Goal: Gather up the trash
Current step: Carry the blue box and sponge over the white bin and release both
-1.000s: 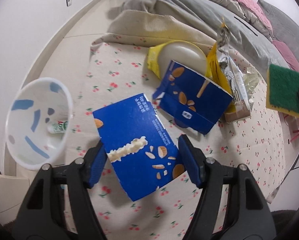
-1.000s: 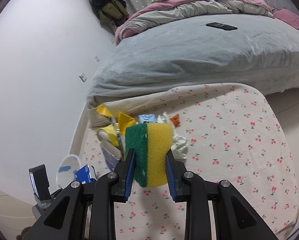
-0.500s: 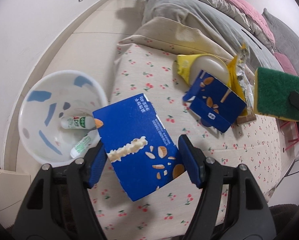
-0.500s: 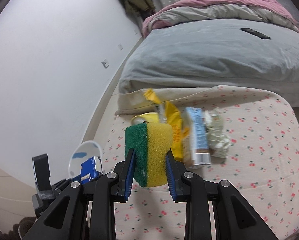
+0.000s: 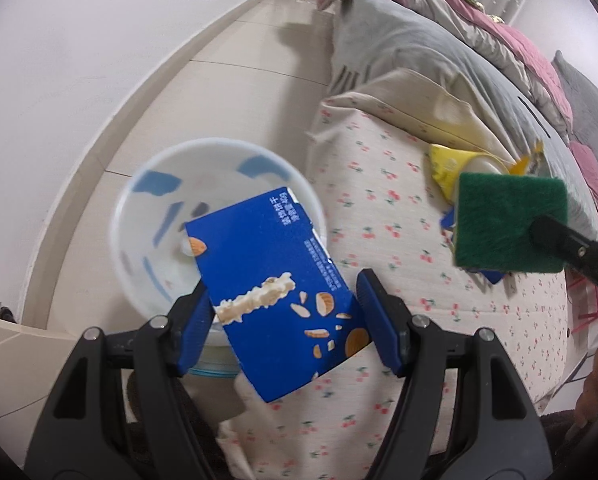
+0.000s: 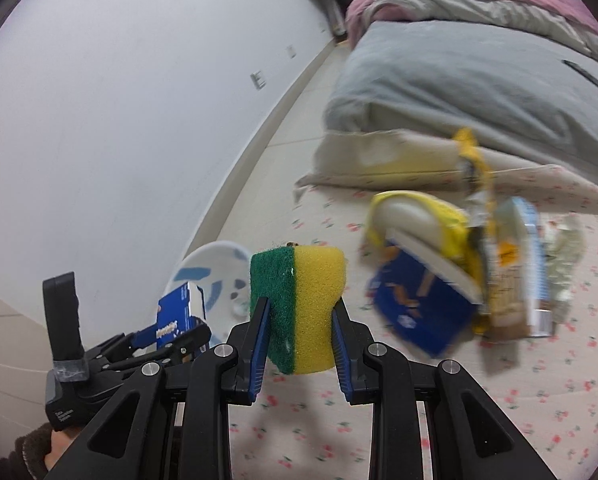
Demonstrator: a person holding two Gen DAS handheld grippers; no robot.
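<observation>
Wall and floor: a white wall curves along my far left, with pale tiled floor at its foot.
Bin: the white bin with blue patches (image 5: 155, 208) stands on the floor beside the cloth's edge; small items lie at its bottom, too blurred to name.
My left gripper (image 5: 285, 326): my blue pads press both sides of the blue biscuit box (image 5: 277, 298), which I hold tilted, its upper corner over the bin's mouth and its lower part over the cloth's edge.
Cloth: the cherry-print cloth (image 5: 379, 216) spreads to the right of the bin.
My right gripper (image 6: 299, 338): jaws squeezed onto the green-and-yellow sponge (image 6: 299, 304), held upright above the cloth, green side to the left.
Trash pile: further right on the cloth lie a second blue box (image 6: 419, 312), a yellow wrapper around a pale round thing (image 6: 415, 216), and a carton with crumpled foil (image 6: 515, 264), packed against each other.
Bed: a grey duvet (image 6: 459, 80) with pink bedding rises behind the pile.
</observation>
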